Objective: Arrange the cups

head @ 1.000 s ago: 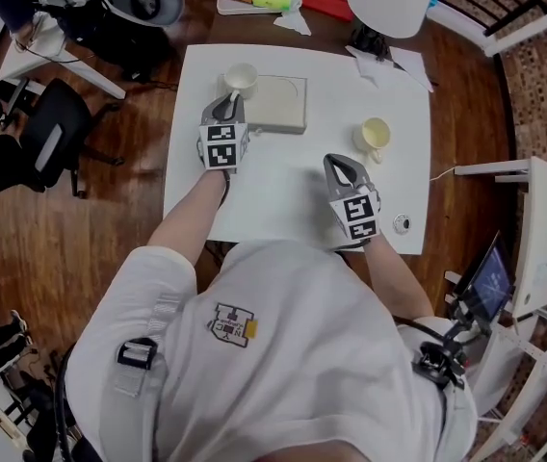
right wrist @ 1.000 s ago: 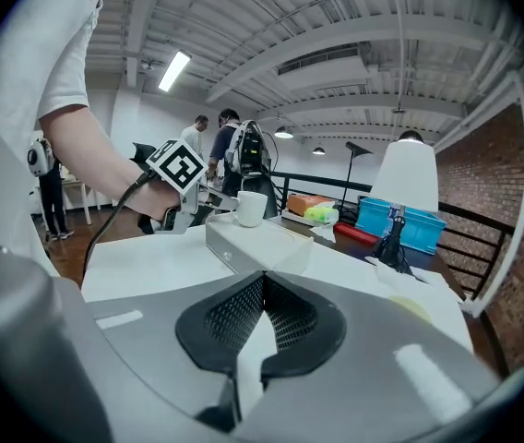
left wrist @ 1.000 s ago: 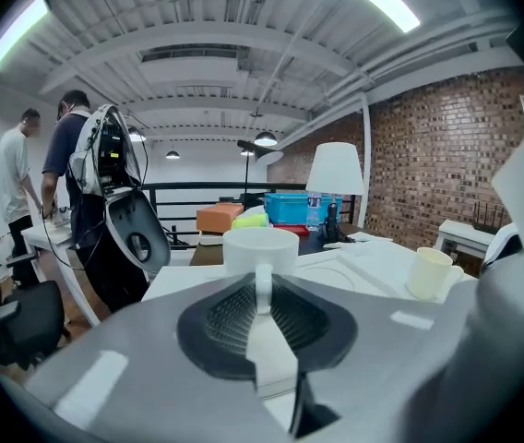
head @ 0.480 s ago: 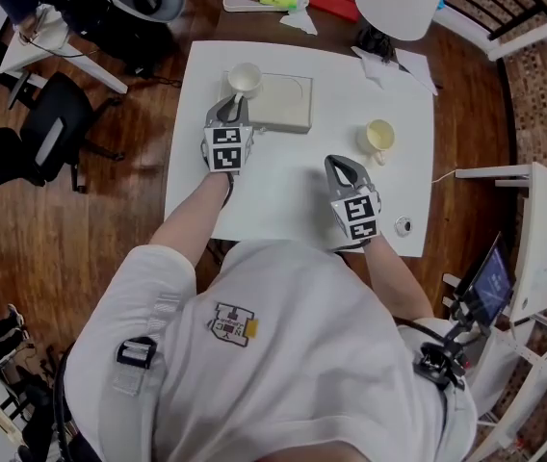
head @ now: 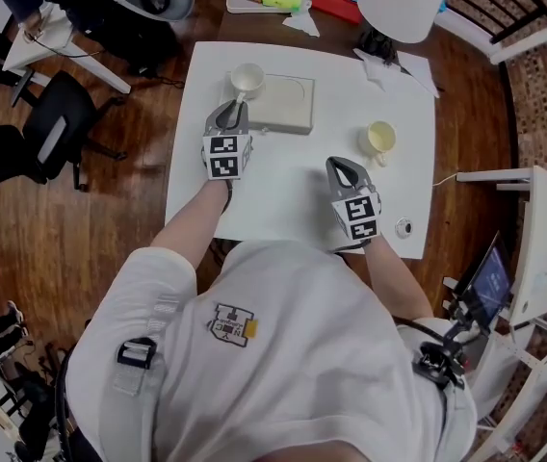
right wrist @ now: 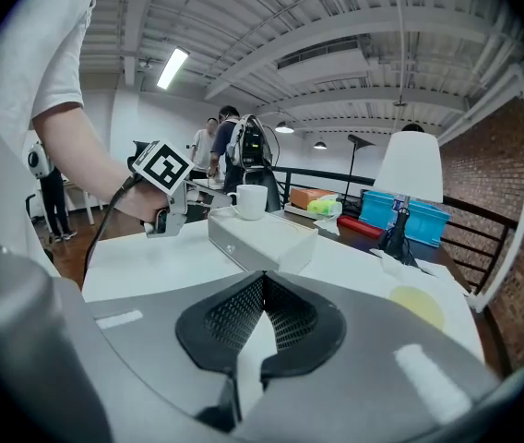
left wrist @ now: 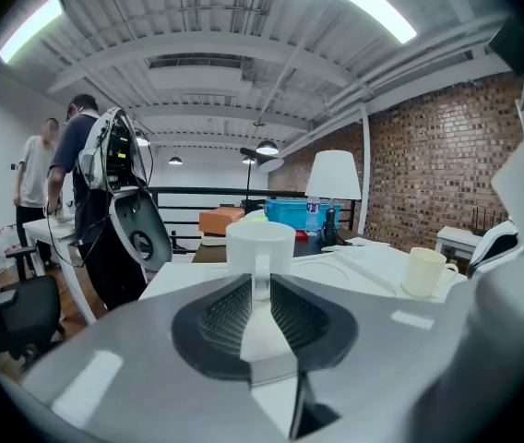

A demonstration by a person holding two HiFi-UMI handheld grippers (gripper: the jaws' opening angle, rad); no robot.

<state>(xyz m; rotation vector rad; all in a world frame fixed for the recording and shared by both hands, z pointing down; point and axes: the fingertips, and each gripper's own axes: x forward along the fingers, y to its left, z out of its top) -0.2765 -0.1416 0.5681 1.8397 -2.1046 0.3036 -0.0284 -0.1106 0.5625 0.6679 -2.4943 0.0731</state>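
Straight ahead of the left tongs (head: 239, 105) clamping its handle, the white cup (head: 247, 77) is standing, while the clenched, empty right tongs (head: 337, 166) are hovering nearer the yellow cup (head: 379, 139).

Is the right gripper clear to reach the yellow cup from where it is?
Probably yes. The yellow cup stands just beyond the right gripper, off to its right, with only bare table between them. Its jaws are shut and empty, so they need opening first.
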